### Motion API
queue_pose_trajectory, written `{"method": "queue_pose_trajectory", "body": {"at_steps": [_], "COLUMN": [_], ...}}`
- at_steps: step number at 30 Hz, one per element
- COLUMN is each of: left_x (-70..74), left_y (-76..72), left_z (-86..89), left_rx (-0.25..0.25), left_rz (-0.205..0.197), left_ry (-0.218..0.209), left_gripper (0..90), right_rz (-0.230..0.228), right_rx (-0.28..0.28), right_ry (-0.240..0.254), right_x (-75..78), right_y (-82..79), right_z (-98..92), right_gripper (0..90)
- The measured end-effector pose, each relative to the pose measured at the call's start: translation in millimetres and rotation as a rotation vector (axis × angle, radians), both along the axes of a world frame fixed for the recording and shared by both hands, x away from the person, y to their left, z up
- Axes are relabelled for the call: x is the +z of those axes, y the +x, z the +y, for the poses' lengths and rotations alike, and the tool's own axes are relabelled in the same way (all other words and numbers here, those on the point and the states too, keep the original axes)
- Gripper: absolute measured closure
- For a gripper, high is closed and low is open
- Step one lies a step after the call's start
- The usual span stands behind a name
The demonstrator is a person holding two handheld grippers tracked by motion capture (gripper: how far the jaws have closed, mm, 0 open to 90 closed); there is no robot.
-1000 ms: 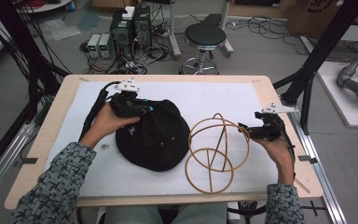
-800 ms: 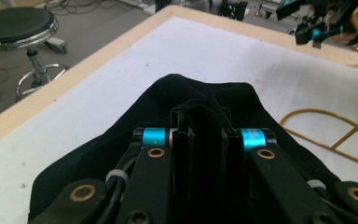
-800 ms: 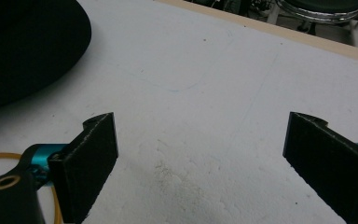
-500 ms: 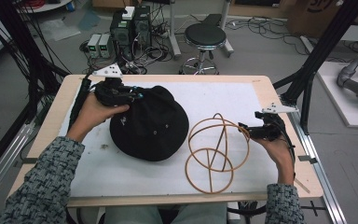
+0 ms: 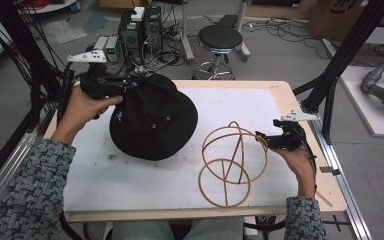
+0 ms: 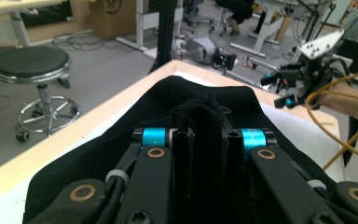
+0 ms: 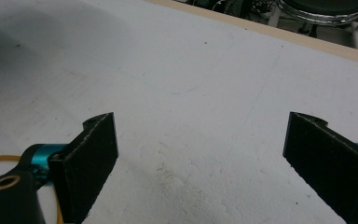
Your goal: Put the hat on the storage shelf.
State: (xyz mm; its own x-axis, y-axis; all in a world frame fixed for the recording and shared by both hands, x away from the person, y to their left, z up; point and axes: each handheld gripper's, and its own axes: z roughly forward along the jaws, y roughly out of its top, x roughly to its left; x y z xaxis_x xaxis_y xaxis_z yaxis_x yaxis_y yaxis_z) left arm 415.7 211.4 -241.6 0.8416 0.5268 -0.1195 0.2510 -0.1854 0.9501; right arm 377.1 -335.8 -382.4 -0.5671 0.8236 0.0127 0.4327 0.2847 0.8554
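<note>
Left tool pinches the black hat (brim fold); right tool gapes wide, unladen.

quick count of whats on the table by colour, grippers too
black: 3 – floppy black fabric bucket hat, left gripper clamped on its brim, right gripper with jaws apart
tan: 1 – tan rattan stand of crossed hoops
white: 1 – white mat covering the table
total: 5
</note>
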Motion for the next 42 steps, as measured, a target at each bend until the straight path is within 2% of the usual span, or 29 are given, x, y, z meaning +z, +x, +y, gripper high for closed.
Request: {"method": "queue_pose_trajectory", "body": {"at_steps": [3, 7, 10, 20, 25, 27, 29, 34, 37, 42], "left_x": [9.5, 17.0, 20.9, 41.8, 50.6, 54.7, 56.1, 63.7, 65.0, 66.5], "left_y": [1.3, 2.7, 3.1, 1.2, -1.1, -2.4, -2.9, -5.2, -6.6, -9.7], "left_z": [6.2, 9.3, 8.9, 2.7, -4.7, -10.3, -12.2, -25.5, -30.8, -48.0], "left_rx": [0.008, 0.008, 0.002, -0.035, -0.081, -0.112, -0.121, -0.197, -0.222, -0.261], "left_rz": [-0.017, -0.028, -0.031, -0.051, -0.049, -0.047, -0.046, -0.039, -0.035, -0.03], "left_ry": [-0.026, -0.04, -0.044, -0.108, -0.146, -0.174, -0.184, -0.246, -0.261, -0.252], "left_gripper": [79.8, 79.9, 79.8, 80.2, 80.3, 80.3, 80.3, 80.3, 80.3, 80.3], "right_rz": [0.002, 0.005, 0.001, 0.002, 0.0, 0.004, 0.003, 0.0, 0.003, 0.001], "right_rx": [-0.002, 0.0, 0.002, 0.0, -0.002, -0.001, 0.001, 0.003, 0.002, 0.002], "right_ry": [-0.005, -0.003, -0.002, 0.004, 0.007, 0.009, 0.01, 0.013, 0.015, 0.013], "right_x": [-0.3, -0.2, -0.4, 0.0, 0.1, -0.2, -0.4, -0.1, -0.2, 0.0], "right_y": [0.4, 0.3, 0.8, 0.3, 0.4, 0.5, 0.8, 0.8, 0.7, 0.4], "right_z": [1.7, 2.2, 1.4, 0.0, -0.6, -0.4, -0.5, -0.8, -0.8, -1.0], "right_gripper": [9.7, 9.7, 9.8, 9.8, 9.8, 9.7, 9.7, 9.7, 9.8, 9.8]}}
